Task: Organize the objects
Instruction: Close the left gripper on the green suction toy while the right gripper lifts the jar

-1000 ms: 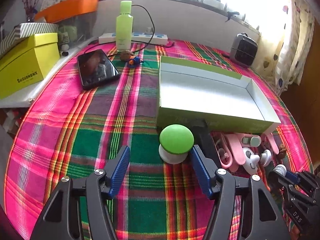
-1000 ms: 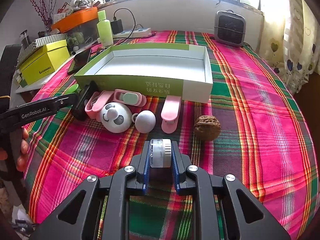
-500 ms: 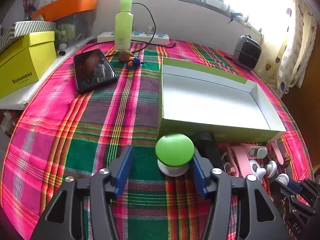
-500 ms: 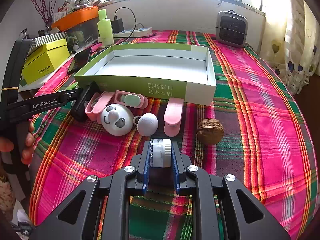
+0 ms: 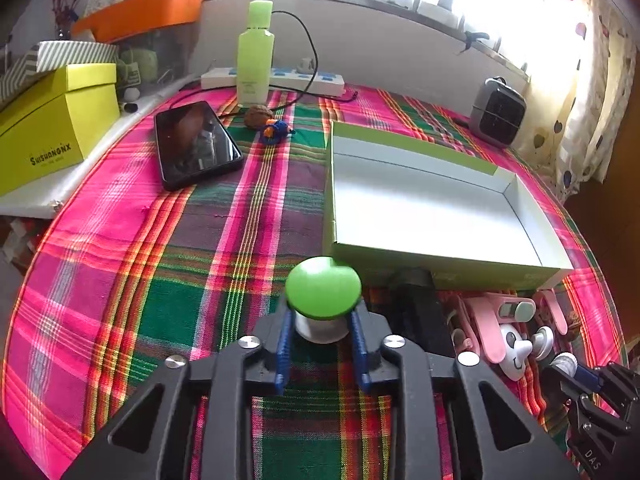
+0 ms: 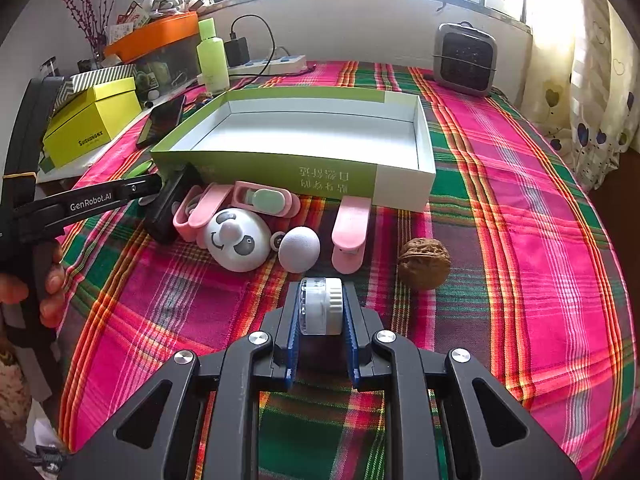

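Reading "GenRobot.AI" on left gripper [image 6: 120,196], "SHISUONGNX" box [image 6: 90,124]

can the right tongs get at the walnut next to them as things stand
Probably not yet. The right tongs are shut on a small white jar, so nothing more fits. The walnut itself lies in the open just to their right, nothing blocking it.

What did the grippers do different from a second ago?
The left gripper has just been closing and now pinches the white stem of the green mushroom toy. The right gripper kept its hold on the small white jar; the green box stayed empty.
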Tool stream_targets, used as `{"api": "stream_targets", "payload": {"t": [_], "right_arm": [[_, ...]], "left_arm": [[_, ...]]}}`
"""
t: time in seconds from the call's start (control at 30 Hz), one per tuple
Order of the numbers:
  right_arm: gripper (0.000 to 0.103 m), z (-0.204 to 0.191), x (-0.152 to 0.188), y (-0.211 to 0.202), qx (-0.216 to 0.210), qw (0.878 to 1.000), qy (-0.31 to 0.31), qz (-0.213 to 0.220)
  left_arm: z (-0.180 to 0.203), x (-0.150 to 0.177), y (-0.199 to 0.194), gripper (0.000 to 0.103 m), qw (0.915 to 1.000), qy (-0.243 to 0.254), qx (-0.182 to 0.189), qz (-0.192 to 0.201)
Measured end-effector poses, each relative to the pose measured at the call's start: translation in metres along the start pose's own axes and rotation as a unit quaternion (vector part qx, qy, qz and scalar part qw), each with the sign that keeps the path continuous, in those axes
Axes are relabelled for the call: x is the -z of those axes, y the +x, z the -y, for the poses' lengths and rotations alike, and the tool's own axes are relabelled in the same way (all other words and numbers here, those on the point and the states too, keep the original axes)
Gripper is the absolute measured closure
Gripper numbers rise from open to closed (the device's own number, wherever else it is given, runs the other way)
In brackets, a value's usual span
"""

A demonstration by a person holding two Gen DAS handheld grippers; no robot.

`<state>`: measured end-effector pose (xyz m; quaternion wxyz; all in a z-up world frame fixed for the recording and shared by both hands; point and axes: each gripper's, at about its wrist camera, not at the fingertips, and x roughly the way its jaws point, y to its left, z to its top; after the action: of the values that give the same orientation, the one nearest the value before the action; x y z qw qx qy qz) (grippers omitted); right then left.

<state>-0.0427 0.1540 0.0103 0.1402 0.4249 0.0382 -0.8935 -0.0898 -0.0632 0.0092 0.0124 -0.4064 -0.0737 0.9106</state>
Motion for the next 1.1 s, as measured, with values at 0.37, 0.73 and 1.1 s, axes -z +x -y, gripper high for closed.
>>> {"api": "stream_targets", "payload": {"t": [0.37, 0.73, 1.1], "right_arm": [[0.083, -0.002, 0.001, -0.002, -0.004, 1.000, -0.001, 0.003], [0.083, -0.005, 0.000, -0.006, -0.009, 1.000, -0.004, 0.011], [0.083, -0.008, -0.016, -0.017, -0.023, 0.999, -0.016, 0.032]], "left_arm": [[-0.002, 0.006, -0.006, 0.087, 1.0000, 0.002, -0.005, 0.001], [0.004, 0.013, -0.016, 0.088, 0.9999, 0.012, 0.001, 0.005], [0.013, 0.005, -0.036, 0.088, 0.9993, 0.025, 0.018, 0.020]]}}
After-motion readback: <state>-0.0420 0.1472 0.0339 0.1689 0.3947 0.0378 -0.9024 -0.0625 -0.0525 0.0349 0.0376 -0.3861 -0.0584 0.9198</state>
